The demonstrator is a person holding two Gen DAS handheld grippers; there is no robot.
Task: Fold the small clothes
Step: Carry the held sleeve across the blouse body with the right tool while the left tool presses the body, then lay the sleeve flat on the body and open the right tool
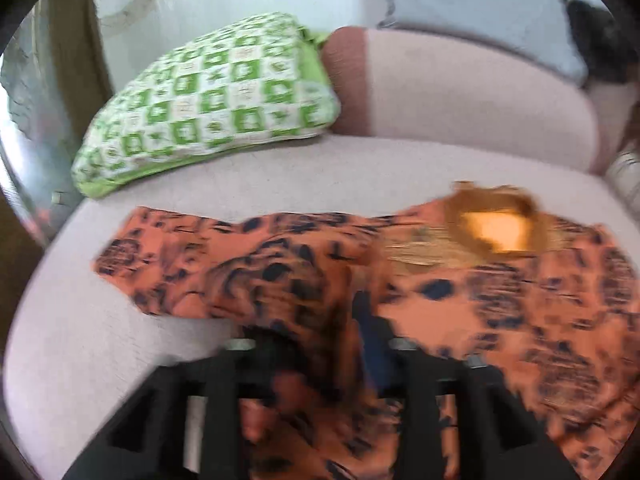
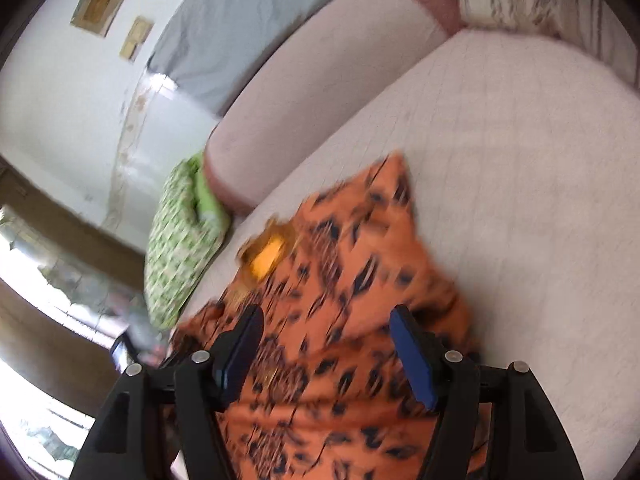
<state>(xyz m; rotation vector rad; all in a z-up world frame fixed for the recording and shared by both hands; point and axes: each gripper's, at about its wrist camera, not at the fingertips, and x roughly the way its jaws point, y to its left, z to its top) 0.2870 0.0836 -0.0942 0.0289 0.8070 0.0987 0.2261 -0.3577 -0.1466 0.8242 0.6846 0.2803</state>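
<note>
An orange garment with dark blue print (image 1: 460,292) lies spread on the pale pink sofa seat (image 1: 100,340), its yellow-lined neck opening (image 1: 496,224) at the far right. My left gripper (image 1: 320,340) is close over it; bunched cloth fills the space between its fingers, and motion blur hides whether they pinch it. In the right wrist view the same garment (image 2: 340,320) lies under my right gripper (image 2: 326,336), which is open with blue pads (image 2: 412,356) apart, hovering just above the cloth. The neck opening (image 2: 266,260) lies ahead of it.
A green and white checked cushion (image 1: 212,100) rests at the seat's back left, also seen in the right wrist view (image 2: 180,240). The sofa backrest (image 1: 460,96) runs behind. A striped cushion (image 2: 540,4) sits at the far end. Bare seat (image 2: 520,180) extends to the right.
</note>
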